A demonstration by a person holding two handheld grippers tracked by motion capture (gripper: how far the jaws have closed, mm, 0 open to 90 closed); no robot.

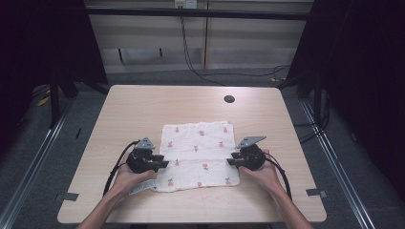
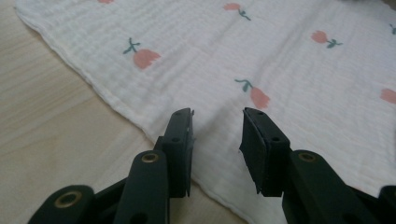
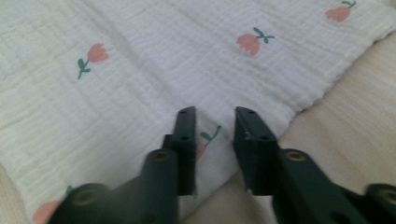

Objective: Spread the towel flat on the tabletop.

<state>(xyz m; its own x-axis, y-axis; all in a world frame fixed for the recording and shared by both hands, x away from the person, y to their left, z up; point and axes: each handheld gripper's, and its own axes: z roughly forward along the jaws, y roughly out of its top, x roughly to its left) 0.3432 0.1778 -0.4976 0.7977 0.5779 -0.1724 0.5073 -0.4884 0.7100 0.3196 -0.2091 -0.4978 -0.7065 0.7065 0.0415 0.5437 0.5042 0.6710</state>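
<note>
A white muslin cloth (image 1: 198, 155) printed with small pink tulips lies flat on the wooden table (image 1: 143, 107). My left gripper (image 1: 164, 163) rests at the cloth's left edge, held in a hand. In the left gripper view the cloth (image 2: 261, 60) spreads ahead and my left gripper (image 2: 217, 121) is open over its hem, nothing between the jaws. My right gripper (image 1: 230, 161) sits at the cloth's right edge. In the right gripper view my right gripper (image 3: 215, 119) is open above the cloth (image 3: 140, 79) near its border, jaws apart and empty.
A round black cable hole (image 1: 229, 99) sits near the table's far edge. A white label (image 1: 142, 187) pokes out under the left hand. Tape strips (image 1: 316, 192) mark the front corners. Black cables (image 1: 114, 169) trail from the grippers toward the person.
</note>
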